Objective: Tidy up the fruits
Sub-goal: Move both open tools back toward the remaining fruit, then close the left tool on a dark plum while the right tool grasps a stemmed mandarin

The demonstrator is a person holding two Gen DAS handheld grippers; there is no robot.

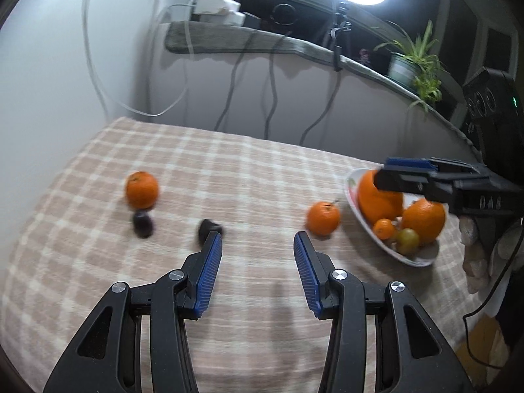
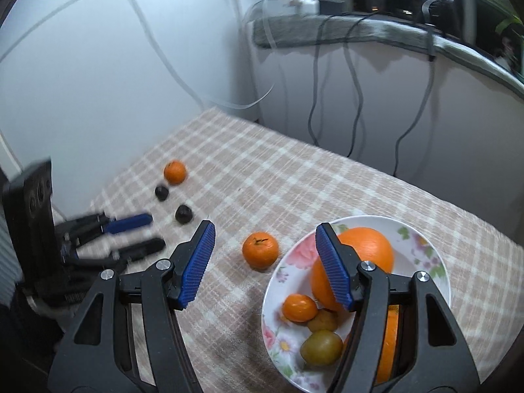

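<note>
Right wrist: gripper (image 2: 263, 234) tilted over plate (image 2: 435, 255).

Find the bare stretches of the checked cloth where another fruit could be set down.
Bare cloth lies between the far tangerine and the plate, toward the wall. Crowded spots: the two dark plums beside that tangerine, and the near tangerine by the plate's rim.

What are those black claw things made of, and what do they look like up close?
Each gripper, left and right, is a black plastic claw with silver pivot bolts and two fingers faced with ribbed blue pads. A boxy black camera housing sits behind the right one, trailing a black cable.
</note>
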